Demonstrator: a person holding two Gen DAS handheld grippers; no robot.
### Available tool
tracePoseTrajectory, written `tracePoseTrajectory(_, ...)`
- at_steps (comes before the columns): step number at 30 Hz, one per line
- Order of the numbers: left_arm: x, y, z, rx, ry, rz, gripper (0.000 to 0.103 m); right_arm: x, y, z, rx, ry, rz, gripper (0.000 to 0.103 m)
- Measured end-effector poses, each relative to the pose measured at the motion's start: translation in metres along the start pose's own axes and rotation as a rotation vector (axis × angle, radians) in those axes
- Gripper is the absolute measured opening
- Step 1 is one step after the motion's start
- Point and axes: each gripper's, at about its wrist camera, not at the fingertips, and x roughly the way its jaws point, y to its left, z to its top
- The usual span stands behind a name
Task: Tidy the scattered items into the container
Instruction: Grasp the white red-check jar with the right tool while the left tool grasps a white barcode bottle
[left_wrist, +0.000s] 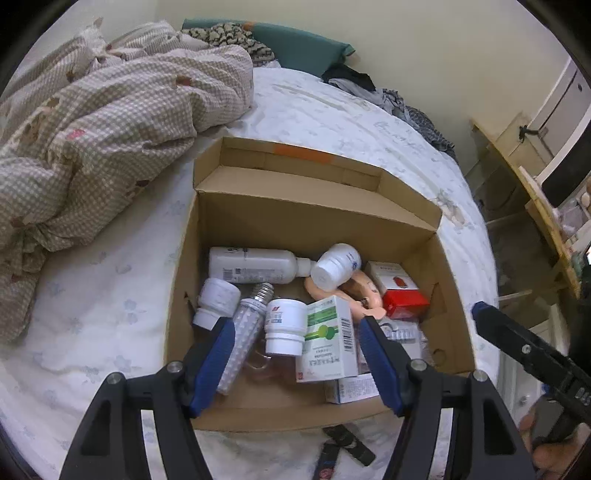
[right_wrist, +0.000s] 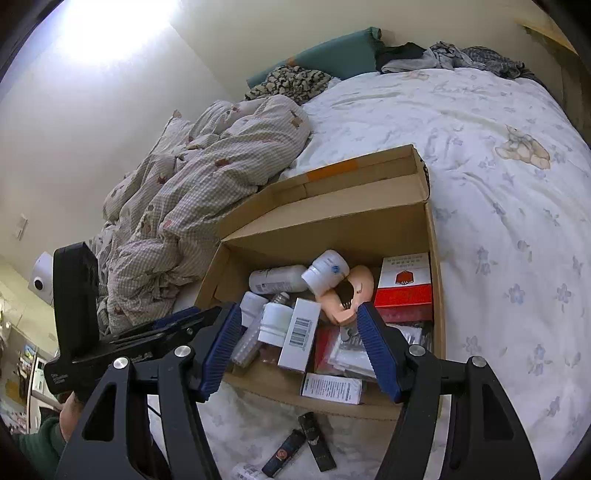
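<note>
Both the left gripper (left_wrist: 297, 332) and the right gripper (right_wrist: 299, 325) hang wide and empty over the cardboard box (left_wrist: 373, 218) on the bed (left_wrist: 332, 114). The box holds white bottles (left_wrist: 255, 265), a bulb (left_wrist: 243, 332) and medicine cartons (left_wrist: 327, 339). Two dark sachets (right_wrist: 299, 445) lie on the bed just outside the box's near wall.

Dim, soft light — window glare upper left, fisheye-bent edges.

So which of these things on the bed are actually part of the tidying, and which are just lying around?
Part of the job:
- cardboard box, the container
- bottles, bulb and cartons already inside, e.g. the green-and-white carton
- two dark small packs on the sheet before the box, not yet in
- left gripper and right gripper, both open

Just lying about:
- checked quilt
- green pillow
- clothes heap
</note>
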Motion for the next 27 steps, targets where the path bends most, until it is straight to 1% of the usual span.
tracePoseTrajectory(4, -0.006, -0.002, -0.002, 0.007, -0.02, 0.011, 0.07, -0.006, 0.004, 0.0, -0.019, -0.014, 0.007, 0.07)
tracePoseTrajectory(7, -0.021, -0.002, -0.01, 0.009, -0.042, -0.014, 0.07, -0.014, 0.005, -0.002, -0.03, -0.023, 0.003, 0.07)
tracePoseTrajectory(10, -0.034, -0.006, -0.019, 0.039, -0.052, -0.024, 0.07, -0.022, 0.003, -0.008, -0.028, -0.023, 0.001, 0.07)
tracePoseTrajectory(12, -0.041, -0.007, -0.03, 0.04, -0.042, -0.039, 0.072, -0.029, 0.0, -0.013, -0.027, -0.019, 0.002, 0.07)
tracePoseTrajectory(14, -0.042, -0.008, -0.041, 0.041, -0.014, -0.055, 0.073, -0.038, -0.001, -0.018, -0.035, -0.019, 0.0, 0.07)
tracePoseTrajectory(16, -0.042, -0.014, -0.052, 0.062, 0.007, -0.047, 0.073, -0.044, -0.002, -0.023, -0.049, -0.011, -0.006, 0.07)
tracePoseTrajectory(19, -0.044, -0.023, -0.064, 0.098, 0.014, -0.036, 0.073, -0.051, -0.006, -0.033, -0.076, 0.009, -0.024, 0.07)
tracePoseTrajectory(24, -0.049, -0.03, -0.08, 0.116, 0.007, -0.032, 0.073, -0.055, -0.02, -0.046, -0.077, 0.054, -0.054, 0.07)
tracePoseTrajectory(27, -0.046, -0.033, -0.087, 0.132, 0.071, -0.069, 0.073, -0.053, -0.028, -0.056, -0.046, 0.141, -0.045, 0.07)
